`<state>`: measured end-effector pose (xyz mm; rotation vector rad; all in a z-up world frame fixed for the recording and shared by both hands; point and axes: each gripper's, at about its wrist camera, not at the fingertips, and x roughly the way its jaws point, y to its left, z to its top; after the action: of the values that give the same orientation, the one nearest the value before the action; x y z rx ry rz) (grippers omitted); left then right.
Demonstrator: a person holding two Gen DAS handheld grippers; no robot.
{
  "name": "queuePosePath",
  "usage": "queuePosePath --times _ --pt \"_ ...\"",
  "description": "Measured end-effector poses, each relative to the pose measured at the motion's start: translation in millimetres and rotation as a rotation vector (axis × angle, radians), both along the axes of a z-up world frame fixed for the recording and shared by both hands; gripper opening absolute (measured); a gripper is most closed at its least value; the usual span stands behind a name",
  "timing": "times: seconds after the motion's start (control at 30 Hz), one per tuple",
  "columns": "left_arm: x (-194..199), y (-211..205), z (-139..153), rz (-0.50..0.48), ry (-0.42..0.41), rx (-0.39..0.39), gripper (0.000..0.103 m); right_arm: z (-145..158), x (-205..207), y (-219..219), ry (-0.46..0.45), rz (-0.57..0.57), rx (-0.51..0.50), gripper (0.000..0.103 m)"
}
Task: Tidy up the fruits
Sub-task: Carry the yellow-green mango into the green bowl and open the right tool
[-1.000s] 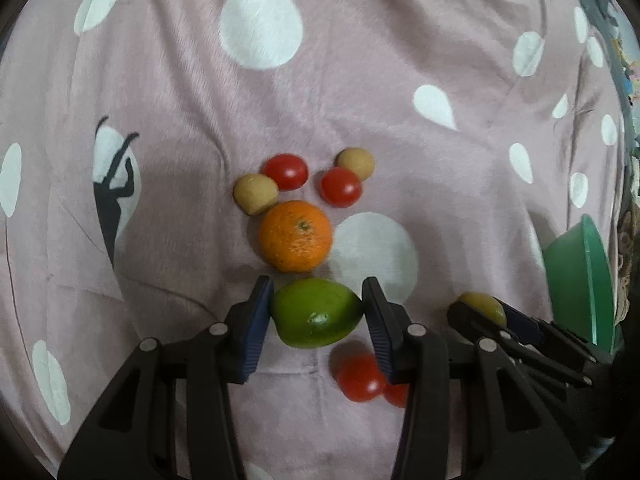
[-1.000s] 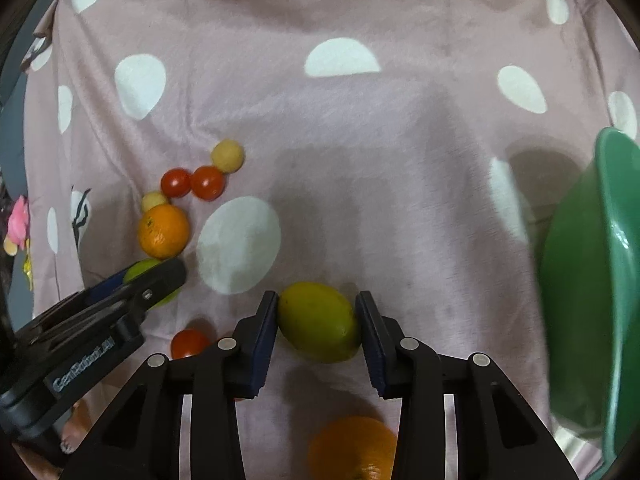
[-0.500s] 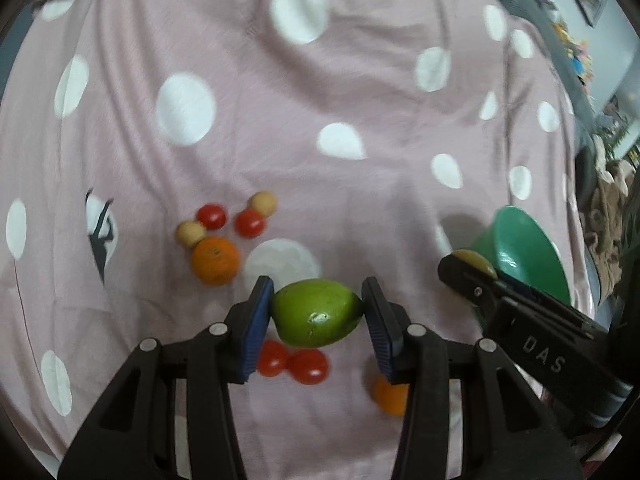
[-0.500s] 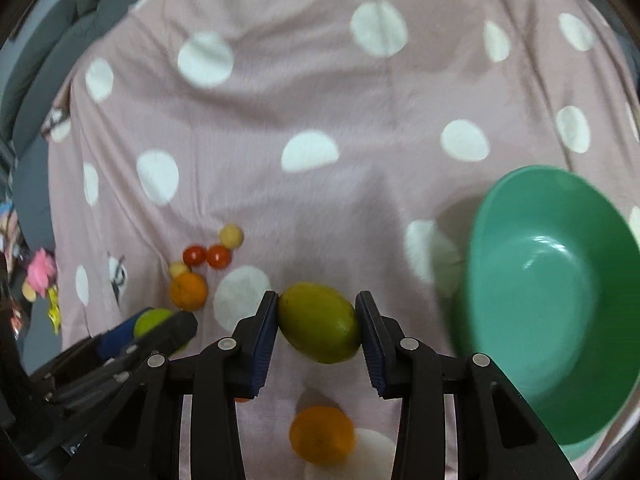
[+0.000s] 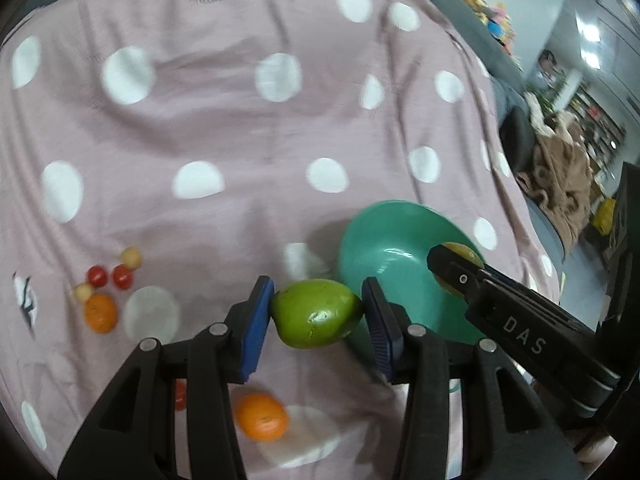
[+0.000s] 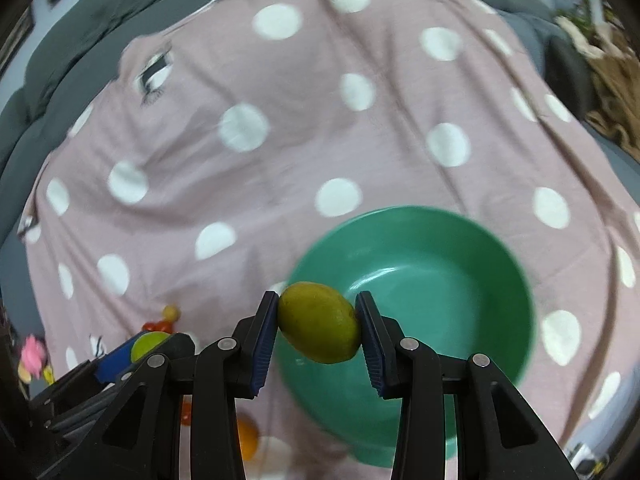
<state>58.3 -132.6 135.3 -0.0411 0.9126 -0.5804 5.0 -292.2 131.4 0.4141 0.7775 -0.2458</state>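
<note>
My left gripper [image 5: 318, 314] is shut on a green lemon [image 5: 317, 313] and holds it high above the cloth, just left of the green bowl [image 5: 384, 240]. My right gripper [image 6: 318, 324] is shut on a yellow-green lemon [image 6: 320, 322] above the left rim of the bowl [image 6: 440, 272], which looks empty. In the left wrist view the right gripper [image 5: 456, 270] reaches over the bowl. In the right wrist view the left gripper [image 6: 148, 346] with its lemon sits at lower left.
On the pink polka-dot cloth [image 5: 240, 120] lie an orange [image 5: 100, 313], two small red tomatoes [image 5: 110, 276] and two small tan fruits [image 5: 131, 257] at left. Another orange [image 5: 262, 416] and a tomato [image 5: 180, 394] lie below my left gripper. A grey sofa edge [image 6: 120, 12] frames the cloth.
Both grippers have risen with their lemons and moved right toward the bowl. The right gripper's lemon now hangs over the bowl's left rim.
</note>
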Motion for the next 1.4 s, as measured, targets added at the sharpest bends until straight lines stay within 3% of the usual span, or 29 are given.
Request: queuePosePath --times 0.3,0.47,0.8,1.4 --pt "0.4 -52.1 -14.5 -0.101 0.045 -0.009 0.045 -10.6 -14.7 -44.1 0.041 -0.145 0.007 0.041" --pt "3.8 -65.3 -24.9 -0.112 0.073 0.006 0.045 -20.1 -15.1 -57.2 0.06 -0.162 0.032 0.041" --pt "10.3 -76.5 -44.7 -0.118 0.134 0.012 0.045 -35.7 -10.8 -67.5 0.119 -0.187 0.033 0.041" --pt "15.1 -79.4 -56.7 -0.108 0.157 0.006 0.046 -48.8 -6.6 -71.7 0.179 -0.193 0.036 0.041"
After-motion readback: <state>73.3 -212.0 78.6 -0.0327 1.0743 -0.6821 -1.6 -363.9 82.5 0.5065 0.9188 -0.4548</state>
